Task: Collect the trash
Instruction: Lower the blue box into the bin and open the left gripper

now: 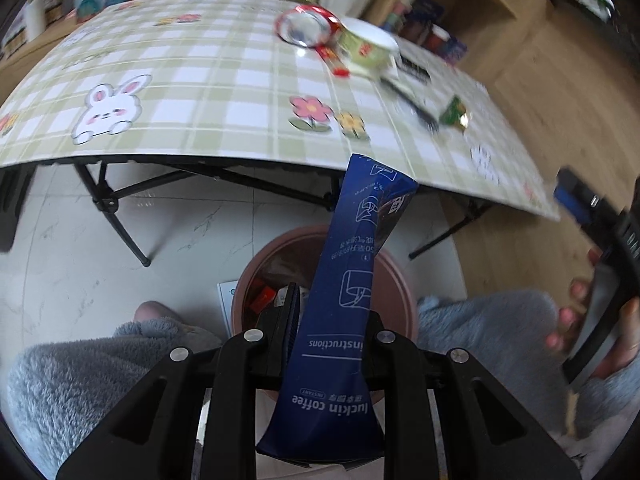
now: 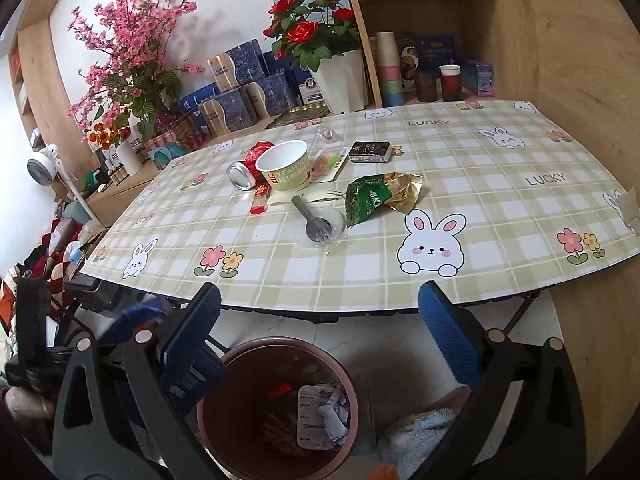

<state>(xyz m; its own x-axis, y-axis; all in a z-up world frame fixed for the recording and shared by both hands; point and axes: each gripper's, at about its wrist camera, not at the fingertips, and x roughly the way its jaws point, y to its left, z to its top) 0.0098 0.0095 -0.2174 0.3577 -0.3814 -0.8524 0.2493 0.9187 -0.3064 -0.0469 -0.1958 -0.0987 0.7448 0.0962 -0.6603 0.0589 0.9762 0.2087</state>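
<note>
In the left wrist view, the left gripper (image 1: 320,320) has its fingers almost closed on a long blue coffee sachet (image 1: 352,280), which stands between them and points up and slightly to the right. Its upper end reaches in front of the edge of the counter (image 1: 200,92). Directly behind the fingers, on the pale tiled floor, stands a brown round trash bin (image 1: 392,276); some red and white scraps lie inside it. On the far part of the counter, blurred, there are a red can (image 1: 306,28) lying on its side, a green paper bowl (image 1: 366,46) and a green wrapper (image 1: 454,112) near the right edge. At the right border a hand (image 1: 588,320) grips the black handle of the other tool. Grey fluffy fabric fills both lower corners.

In the right wrist view, the right gripper (image 2: 320,332) has its fingers spread wide apart, with nothing between them. Below them stands the same trash bin (image 2: 216,412), with a white foil lid and crumpled paper inside. On the counter (image 2: 460,160) lie the red can (image 2: 250,164), touching the paper bowl (image 2: 286,170), a red tube (image 2: 260,198) just beside the bowl, a clear plastic cup (image 2: 324,224) on its side with a spoon in it, the green and gold wrapper (image 2: 378,196) and a small black box (image 2: 370,152).
</note>
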